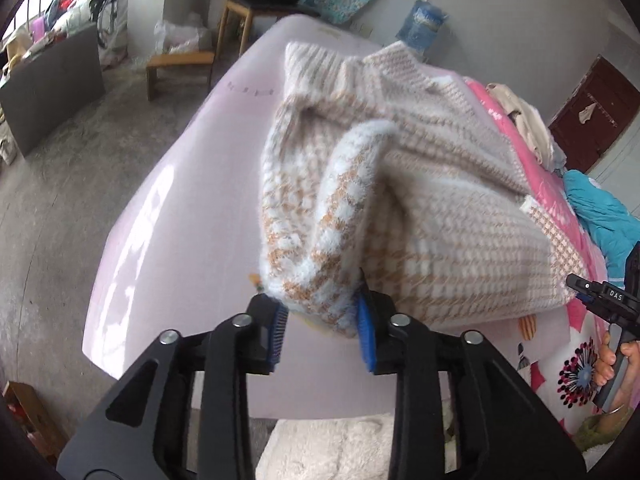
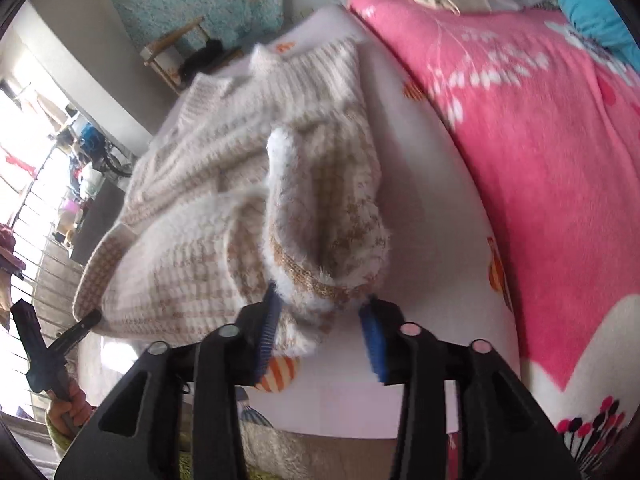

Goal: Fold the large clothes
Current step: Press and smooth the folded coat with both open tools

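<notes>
A fluffy beige-and-white houndstooth sweater (image 1: 420,184) lies bunched on a pale pink board (image 1: 180,208) on the bed. My left gripper (image 1: 322,316) is shut on a raised corner of the sweater's hem, the fabric pinched between its blue pads (image 1: 366,320). My right gripper (image 2: 320,316) is shut on another corner of the sweater (image 2: 328,240), the white-trimmed edge held between its pads (image 2: 372,332). Both corners are lifted toward the cameras. The right gripper also shows in the left wrist view (image 1: 600,296), the left one in the right wrist view (image 2: 48,340).
A pink floral blanket (image 2: 540,160) covers the bed to the right, with cream clothes (image 1: 528,120) and a blue garment (image 1: 608,216) on it. Wooden chair (image 1: 256,4), low stool (image 1: 180,68) and grey cabinet (image 1: 52,88) stand on the concrete floor.
</notes>
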### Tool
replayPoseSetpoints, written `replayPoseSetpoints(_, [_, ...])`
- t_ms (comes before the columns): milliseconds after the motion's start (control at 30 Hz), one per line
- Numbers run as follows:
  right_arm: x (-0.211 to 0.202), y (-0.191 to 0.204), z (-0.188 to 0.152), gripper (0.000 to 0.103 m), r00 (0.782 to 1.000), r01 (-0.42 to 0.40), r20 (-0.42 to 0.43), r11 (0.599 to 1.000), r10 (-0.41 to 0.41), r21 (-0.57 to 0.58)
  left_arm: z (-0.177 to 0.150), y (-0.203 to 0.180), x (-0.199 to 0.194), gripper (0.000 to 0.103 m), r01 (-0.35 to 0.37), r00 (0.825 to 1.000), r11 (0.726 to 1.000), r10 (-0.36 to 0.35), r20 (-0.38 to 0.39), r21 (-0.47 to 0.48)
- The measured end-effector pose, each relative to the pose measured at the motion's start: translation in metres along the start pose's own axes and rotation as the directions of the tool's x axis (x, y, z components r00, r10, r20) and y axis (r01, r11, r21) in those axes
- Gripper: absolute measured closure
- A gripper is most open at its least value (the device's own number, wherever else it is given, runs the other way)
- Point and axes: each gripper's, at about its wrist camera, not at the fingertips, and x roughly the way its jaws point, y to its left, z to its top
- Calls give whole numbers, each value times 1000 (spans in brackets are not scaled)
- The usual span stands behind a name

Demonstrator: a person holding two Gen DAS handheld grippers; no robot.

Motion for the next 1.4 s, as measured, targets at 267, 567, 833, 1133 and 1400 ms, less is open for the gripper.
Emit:
replayPoseSetpoints(267, [-70, -8, 17, 36, 953, 184, 240, 983, -183, 20, 2, 3, -56, 50, -62, 976, 997, 51, 214, 44])
replayPoseSetpoints(567, [-25, 89, 37, 36, 975, 38, 220, 952, 32, -305, 45, -75, -39, 50, 102, 965, 973, -147, 218, 207])
replayPoseSetpoints(833, [56, 95, 23, 36, 999, 42, 17, 933, -39, -356, 41, -81, 41, 50, -20, 998, 982, 9, 60, 189])
replayPoseSetpoints(1133, [46, 63, 30, 36, 995, -94, -49, 963, 85, -253, 56, -32, 40, 50, 29, 999, 999, -30, 37, 22])
replayPoseSetpoints(1400, [65, 77, 43, 34, 994, -98, -75, 952, 79, -291, 64, -58, 21, 46, 93, 992, 993, -99, 83, 74])
